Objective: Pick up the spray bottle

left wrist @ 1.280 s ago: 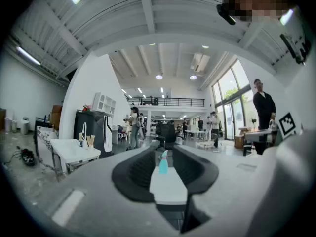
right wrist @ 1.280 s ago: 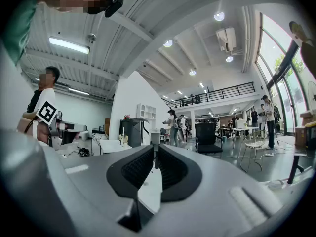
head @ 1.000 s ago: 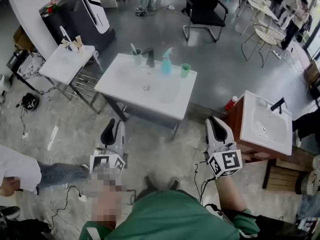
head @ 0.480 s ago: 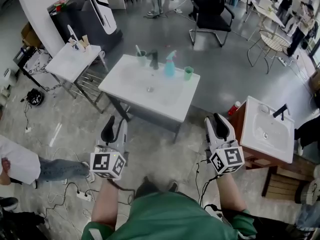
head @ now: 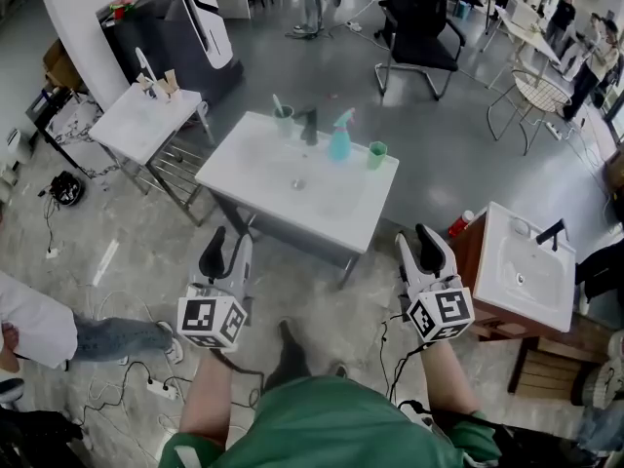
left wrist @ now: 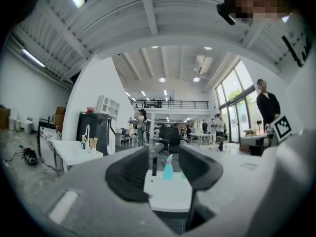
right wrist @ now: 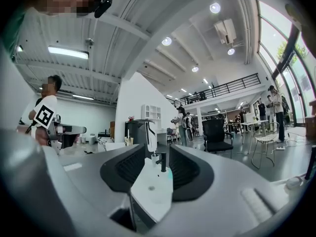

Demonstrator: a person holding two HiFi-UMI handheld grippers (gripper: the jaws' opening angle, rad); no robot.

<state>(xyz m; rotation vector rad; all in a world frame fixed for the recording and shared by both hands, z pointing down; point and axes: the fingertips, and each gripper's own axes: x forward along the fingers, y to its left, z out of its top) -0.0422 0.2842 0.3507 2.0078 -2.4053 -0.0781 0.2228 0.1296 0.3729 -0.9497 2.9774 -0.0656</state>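
The spray bottle [head: 339, 136] is pale blue with a light trigger head. It stands upright at the back of a white sink table [head: 263, 178], between a black tap [head: 308, 125] and a green cup [head: 376, 154]. Both grippers hang in the air short of the table's near edge, pointing level at it. My left gripper [head: 230, 244] has its jaws opening, nothing between them; in the left gripper view [left wrist: 165, 174] the bottle [left wrist: 168, 168] shows far off through the gap. My right gripper [head: 414, 237] is open and empty [right wrist: 157, 171]; its right jaw hides most of the bottle [right wrist: 170, 174].
A cup with a toothbrush [head: 284, 117] stands left of the tap. A small white side table [head: 136, 130] and a black-and-white appliance [head: 180, 27] are at the left. A second sink cabinet [head: 526, 266] with a red bottle [head: 456, 224] stands at the right. Cables [head: 127, 388] cross the floor.
My left gripper's jaws stand wider apart than before. Both grippers have edged forward toward the sink table.
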